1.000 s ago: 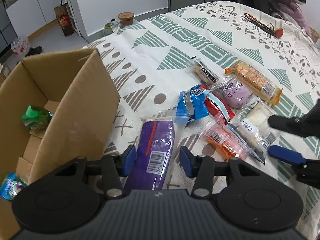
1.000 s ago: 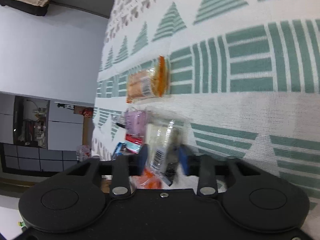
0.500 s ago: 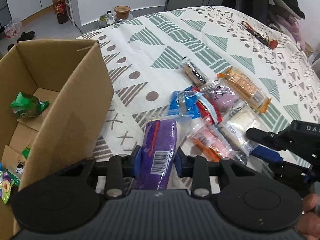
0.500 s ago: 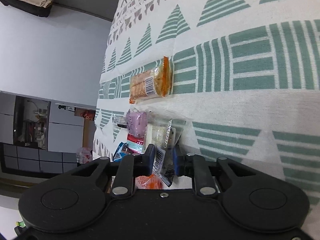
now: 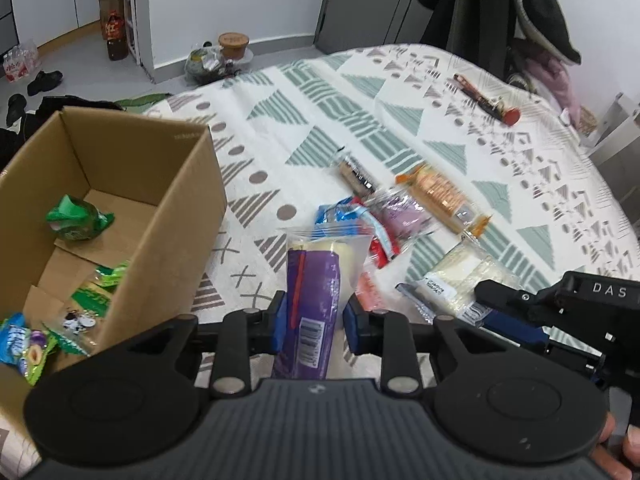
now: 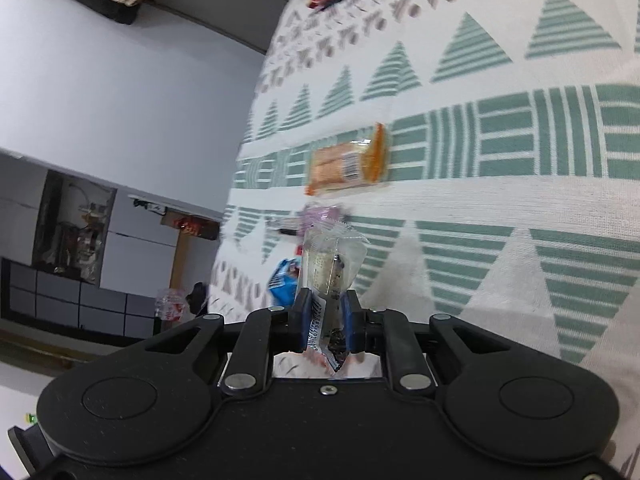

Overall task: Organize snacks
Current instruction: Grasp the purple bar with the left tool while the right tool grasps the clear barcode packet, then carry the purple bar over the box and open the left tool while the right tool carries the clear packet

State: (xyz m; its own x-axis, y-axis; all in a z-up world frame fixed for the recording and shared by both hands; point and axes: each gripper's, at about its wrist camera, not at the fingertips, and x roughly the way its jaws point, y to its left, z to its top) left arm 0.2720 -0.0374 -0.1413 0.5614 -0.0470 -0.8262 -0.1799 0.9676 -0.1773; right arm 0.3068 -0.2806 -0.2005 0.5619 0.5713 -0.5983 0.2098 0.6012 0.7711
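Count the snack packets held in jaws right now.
2. The purple packet sits in the left gripper, the clear-wrapped packet in the right gripper; both pairs of jaws have just been closing on them. No others look held.

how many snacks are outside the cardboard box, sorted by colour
purple pack: 1
white pack: 1
orange biscuit pack: 1
lilac packet: 1
blue packet: 1
red packet: 1
brown bar: 1
pink-orange packet, partly hidden: 1
total: 8
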